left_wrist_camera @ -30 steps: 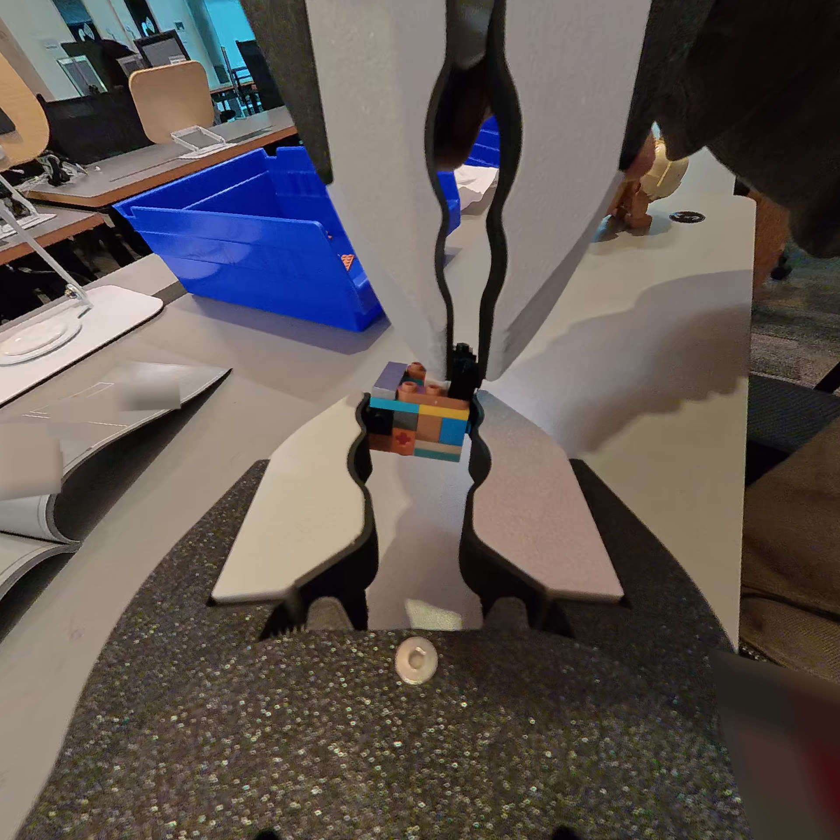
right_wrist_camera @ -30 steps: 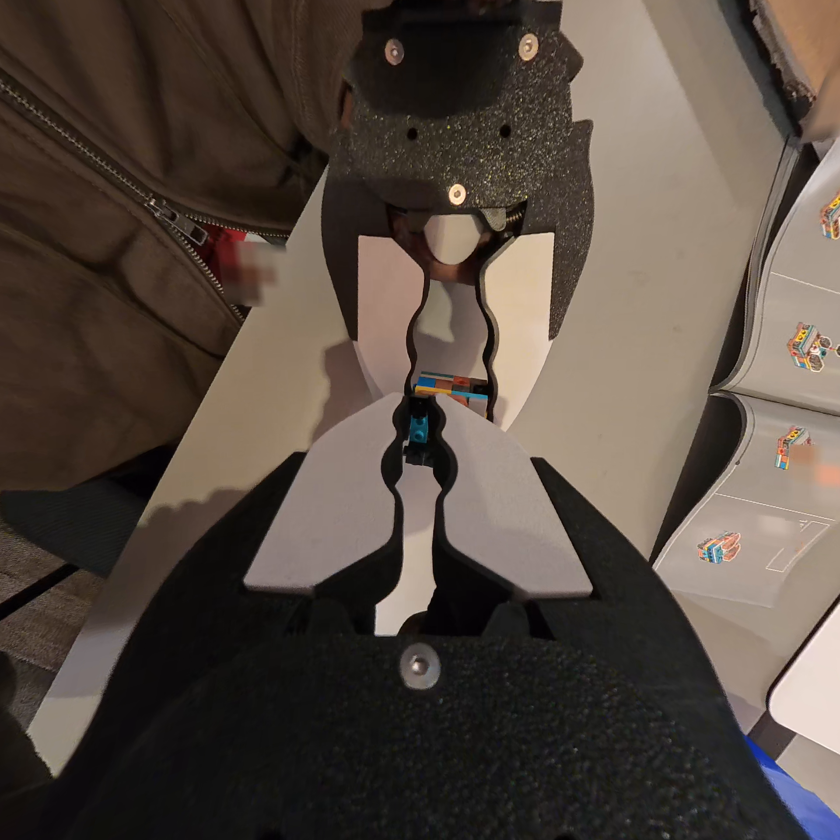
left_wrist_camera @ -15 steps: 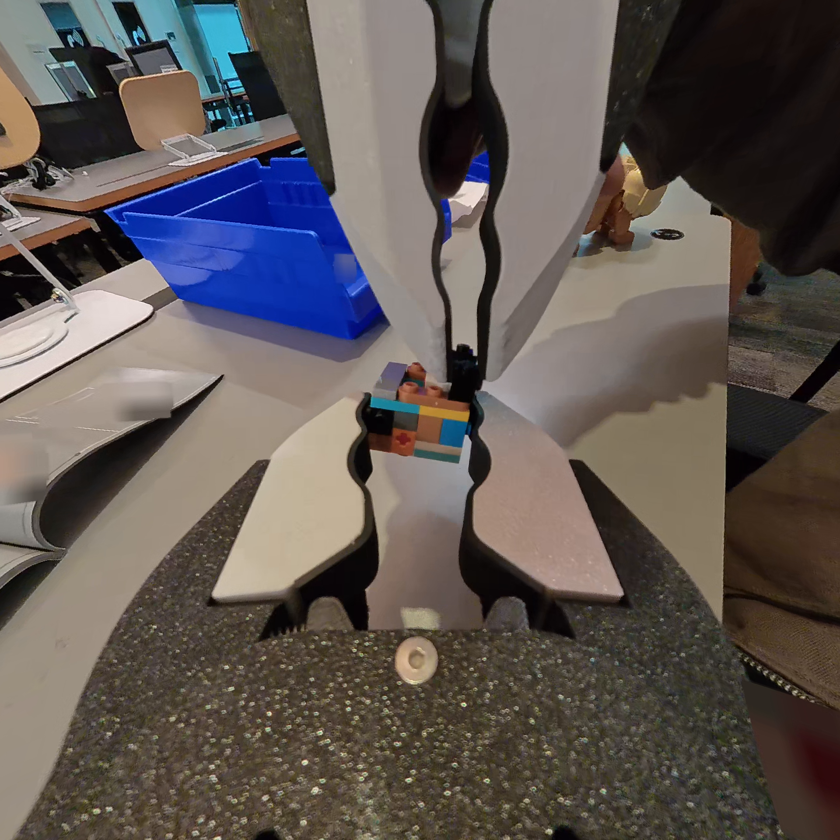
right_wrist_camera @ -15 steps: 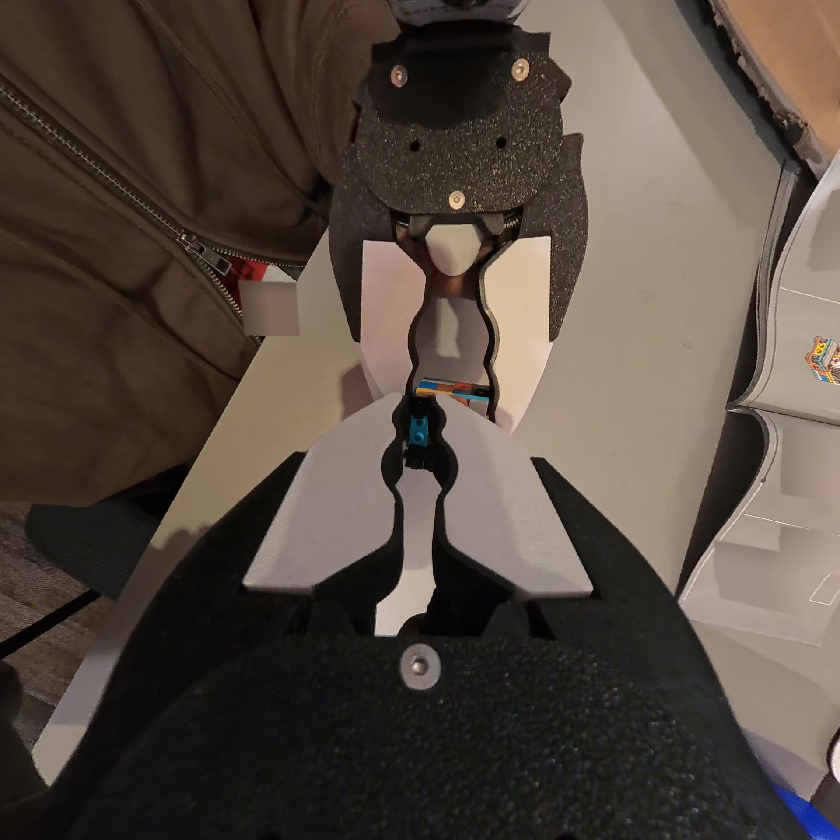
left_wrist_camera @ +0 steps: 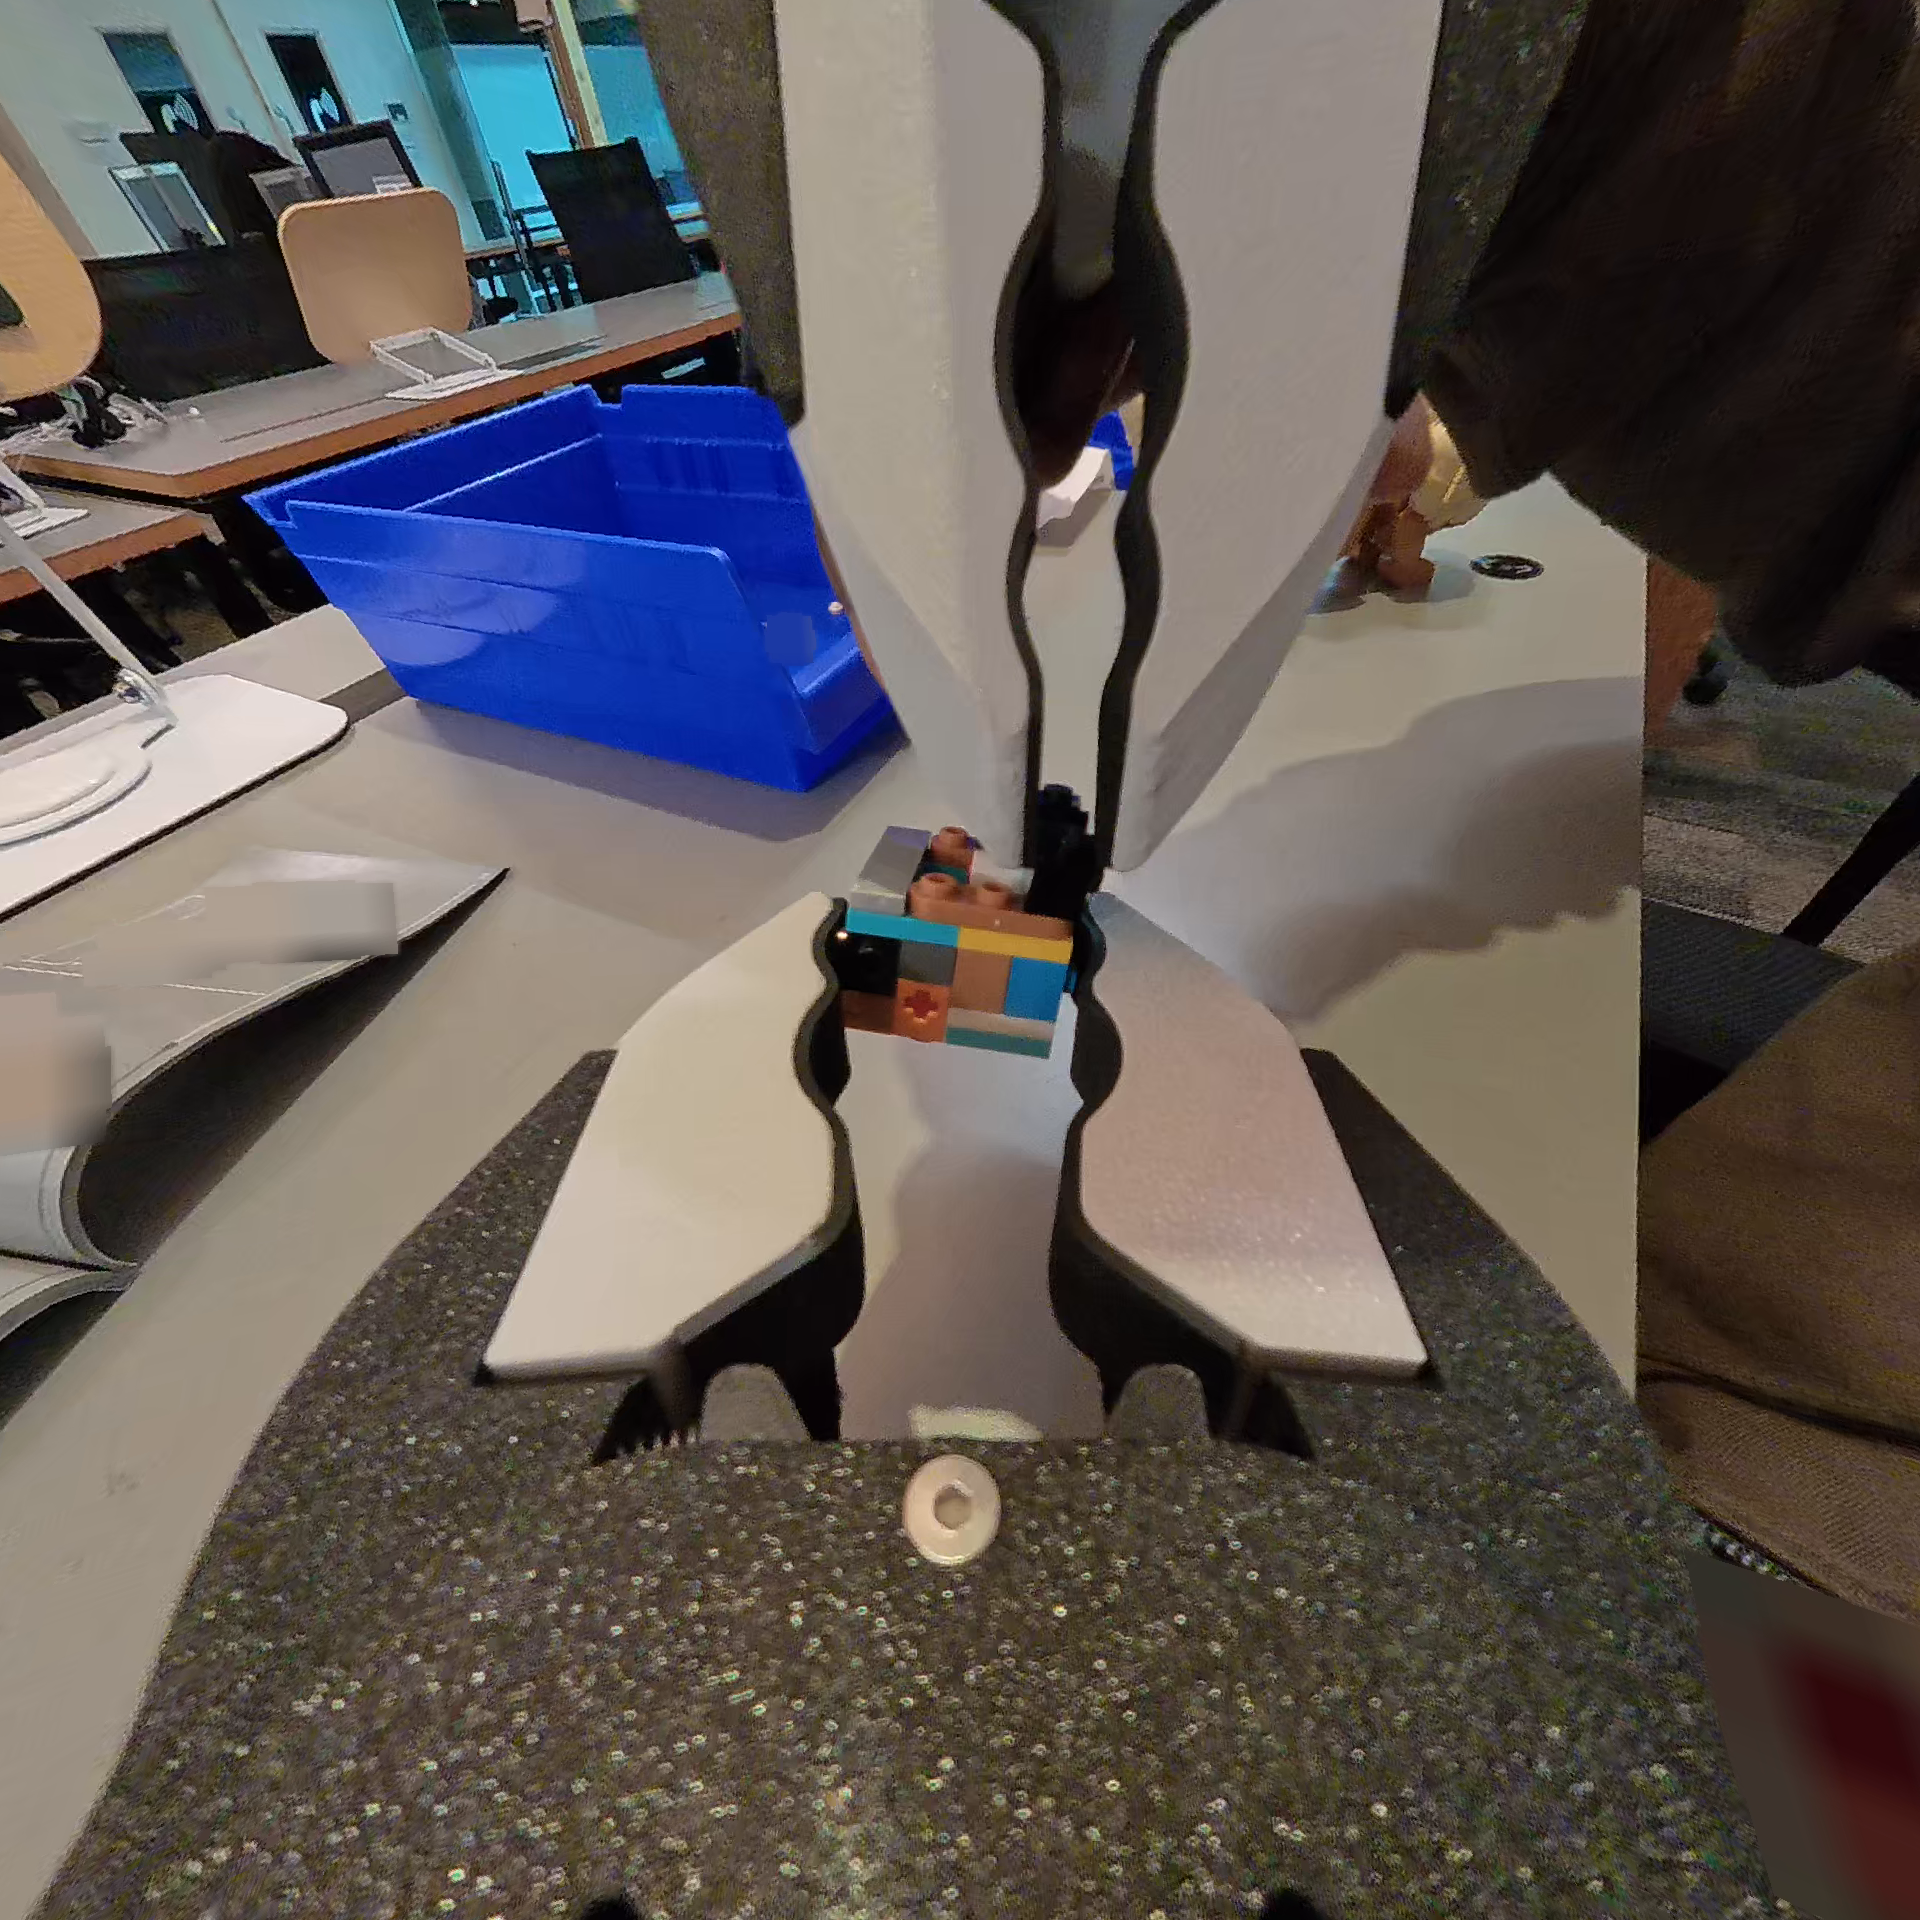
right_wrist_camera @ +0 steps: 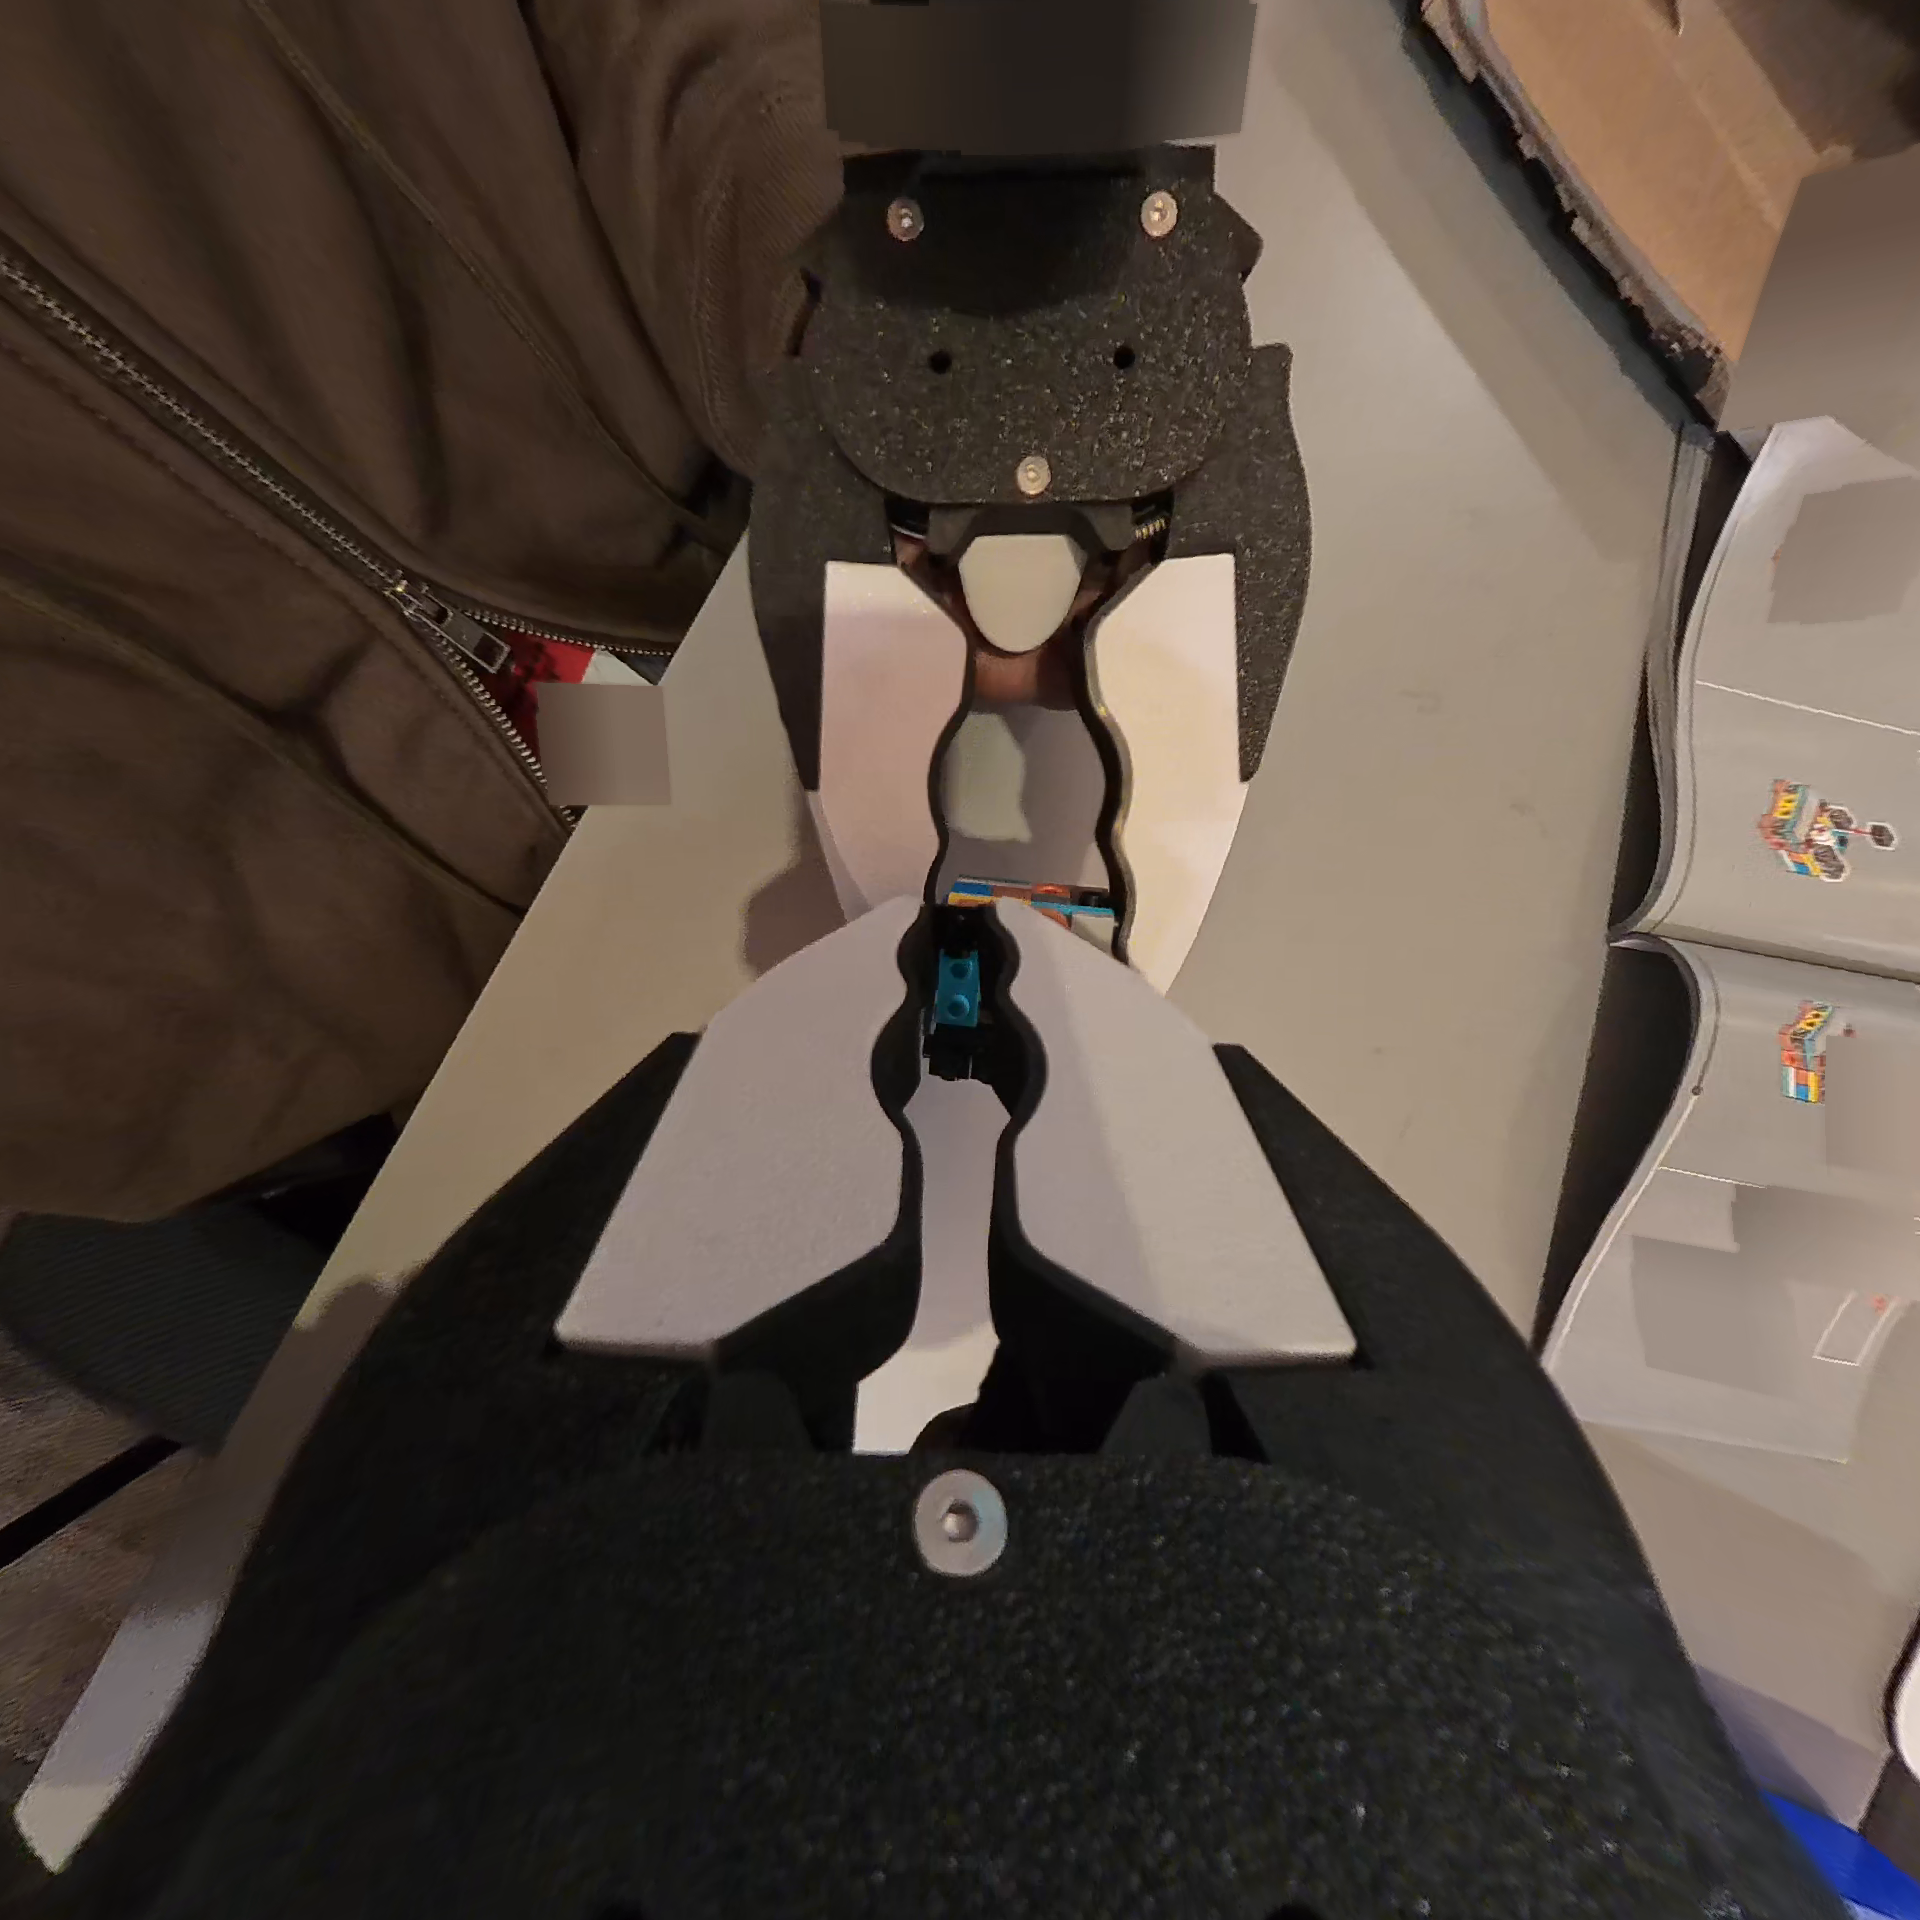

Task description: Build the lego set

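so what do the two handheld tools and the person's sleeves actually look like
Both tools match: a speckled black, grainy body with a silver screw in the middle, and two flat pale grey fingers edged in black with wavy inner contours. The left tool and right tool look identical. The person wears a brown jacket with a metal zip; a dark sleeve shows behind the right tool.

Left gripper [left_wrist_camera: 954,961]: rises from bottom centre of left wrist view, fingers pointing up-frame, jaws clamped on sides of multicoloured lego block [left_wrist_camera: 956,971], held above table.

Right gripper [right_wrist_camera: 958,982]: enters from bottom of right wrist view, jaws nearly closed, pinching small black-and-teal piece [right_wrist_camera: 956,1003]. In left wrist view it descends from top centre, fingertips meeting left gripper's tips at block's right rear corner. Brown jacket sleeve at upper right there.
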The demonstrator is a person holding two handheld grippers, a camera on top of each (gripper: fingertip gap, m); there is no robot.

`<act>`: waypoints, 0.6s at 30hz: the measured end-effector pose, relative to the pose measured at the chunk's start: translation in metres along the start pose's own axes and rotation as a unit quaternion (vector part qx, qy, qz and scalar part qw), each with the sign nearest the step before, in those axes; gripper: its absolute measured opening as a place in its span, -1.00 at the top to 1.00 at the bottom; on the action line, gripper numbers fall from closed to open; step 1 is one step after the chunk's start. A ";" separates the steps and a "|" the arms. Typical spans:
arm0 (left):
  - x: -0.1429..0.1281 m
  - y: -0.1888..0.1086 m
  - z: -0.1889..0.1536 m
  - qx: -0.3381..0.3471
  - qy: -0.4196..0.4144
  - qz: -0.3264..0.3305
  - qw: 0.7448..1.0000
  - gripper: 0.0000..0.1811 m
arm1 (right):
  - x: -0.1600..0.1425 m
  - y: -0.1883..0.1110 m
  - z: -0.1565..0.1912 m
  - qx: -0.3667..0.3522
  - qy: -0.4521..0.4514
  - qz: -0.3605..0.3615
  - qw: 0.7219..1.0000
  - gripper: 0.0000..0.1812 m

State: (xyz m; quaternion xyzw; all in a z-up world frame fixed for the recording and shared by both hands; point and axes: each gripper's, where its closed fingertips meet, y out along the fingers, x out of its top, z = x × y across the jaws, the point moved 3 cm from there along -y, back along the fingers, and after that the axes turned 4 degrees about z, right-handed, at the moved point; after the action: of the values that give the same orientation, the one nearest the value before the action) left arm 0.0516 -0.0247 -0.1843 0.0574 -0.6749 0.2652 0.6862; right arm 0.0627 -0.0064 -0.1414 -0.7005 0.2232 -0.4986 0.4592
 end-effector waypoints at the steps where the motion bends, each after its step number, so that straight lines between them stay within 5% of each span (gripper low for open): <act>1: 0.000 0.000 0.000 -0.003 -0.003 -0.002 1.000 0.55 | 0.000 -0.001 0.001 -0.005 -0.003 0.000 1.000 0.91; 18: 0.001 0.001 -0.003 -0.007 0.001 -0.003 1.000 0.55 | -0.009 0.000 0.000 -0.025 -0.006 0.016 1.000 0.87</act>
State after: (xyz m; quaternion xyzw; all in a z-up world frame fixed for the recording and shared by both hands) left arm 0.0534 -0.0222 -0.1840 0.0542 -0.6756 0.2586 0.6883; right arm 0.0591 0.0007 -0.1459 -0.7108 0.2441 -0.4816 0.4508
